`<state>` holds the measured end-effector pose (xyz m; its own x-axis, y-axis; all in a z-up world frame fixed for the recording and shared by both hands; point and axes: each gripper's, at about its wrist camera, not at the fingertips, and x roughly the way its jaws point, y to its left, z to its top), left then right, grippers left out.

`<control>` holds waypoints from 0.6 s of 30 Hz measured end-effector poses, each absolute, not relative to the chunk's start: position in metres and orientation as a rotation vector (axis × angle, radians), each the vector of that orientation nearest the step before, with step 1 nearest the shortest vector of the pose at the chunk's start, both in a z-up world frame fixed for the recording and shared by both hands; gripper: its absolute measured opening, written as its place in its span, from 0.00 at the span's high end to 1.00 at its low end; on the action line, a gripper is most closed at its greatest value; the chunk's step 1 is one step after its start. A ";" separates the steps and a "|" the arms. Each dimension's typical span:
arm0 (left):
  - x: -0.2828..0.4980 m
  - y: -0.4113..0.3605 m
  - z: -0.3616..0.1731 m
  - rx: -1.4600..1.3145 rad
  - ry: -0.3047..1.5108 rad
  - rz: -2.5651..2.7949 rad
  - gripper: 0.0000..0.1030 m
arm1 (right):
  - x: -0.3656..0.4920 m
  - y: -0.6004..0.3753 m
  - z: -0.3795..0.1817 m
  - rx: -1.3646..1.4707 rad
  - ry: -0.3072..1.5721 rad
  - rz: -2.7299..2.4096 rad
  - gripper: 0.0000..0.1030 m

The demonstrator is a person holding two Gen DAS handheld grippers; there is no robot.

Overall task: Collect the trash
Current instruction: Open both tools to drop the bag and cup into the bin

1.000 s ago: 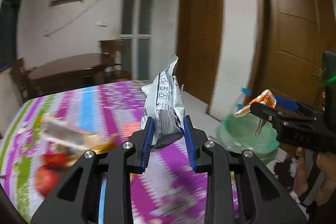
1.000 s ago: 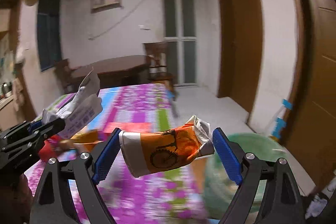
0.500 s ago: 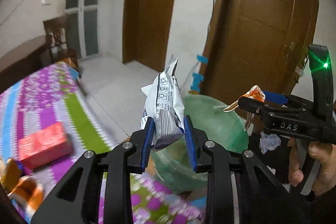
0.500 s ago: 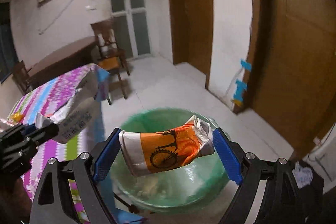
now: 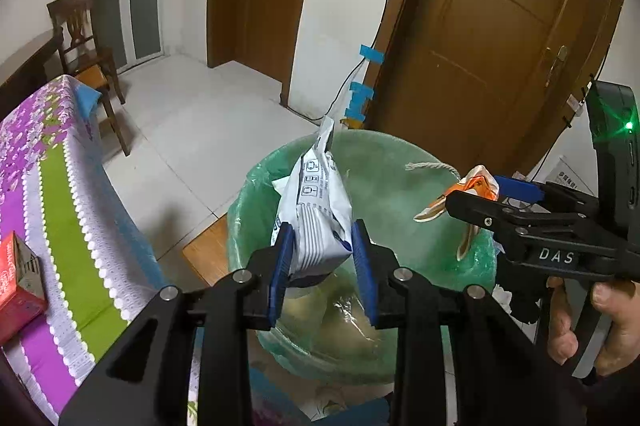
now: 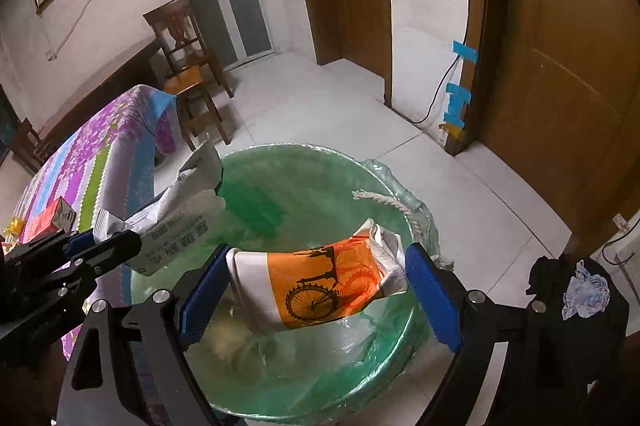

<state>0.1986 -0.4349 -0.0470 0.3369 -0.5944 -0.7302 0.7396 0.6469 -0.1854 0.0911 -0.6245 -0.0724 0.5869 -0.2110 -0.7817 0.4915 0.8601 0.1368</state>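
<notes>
The left gripper (image 5: 322, 258) was clamped on a white wrapper (image 5: 316, 218) and the right gripper (image 6: 318, 286) on an orange packet (image 6: 320, 286), both above the green-lined bin (image 6: 320, 154). Released carelessly, the light wrappers might have caught the rim and fallen outside.

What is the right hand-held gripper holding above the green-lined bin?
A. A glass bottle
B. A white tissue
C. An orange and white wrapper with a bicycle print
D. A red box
C: in the right wrist view the right hand-held gripper is shut on the orange and white wrapper, which bears a black bicycle print and hangs over the green-lined bin.
</notes>
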 end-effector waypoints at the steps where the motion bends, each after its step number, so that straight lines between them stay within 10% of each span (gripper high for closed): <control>1: 0.200 -0.434 -0.048 0.193 0.865 -0.879 0.71 | 0.093 -0.625 -0.074 0.357 0.855 -0.417 0.15; 7: 0.205 -0.436 -0.051 0.191 0.876 -0.872 0.40 | 0.094 -0.625 -0.075 0.355 0.847 -0.421 0.10; 18: 0.199 -0.415 -0.038 0.182 0.852 -0.835 0.39 | 0.079 -0.617 -0.075 0.382 0.825 -0.425 0.09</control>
<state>0.1986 -0.4152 -0.0385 0.3708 -0.5782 -0.7268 0.7153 0.6769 -0.1735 0.0789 -0.6174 -0.0755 0.6044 -0.2123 -0.7678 0.5016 0.8502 0.1597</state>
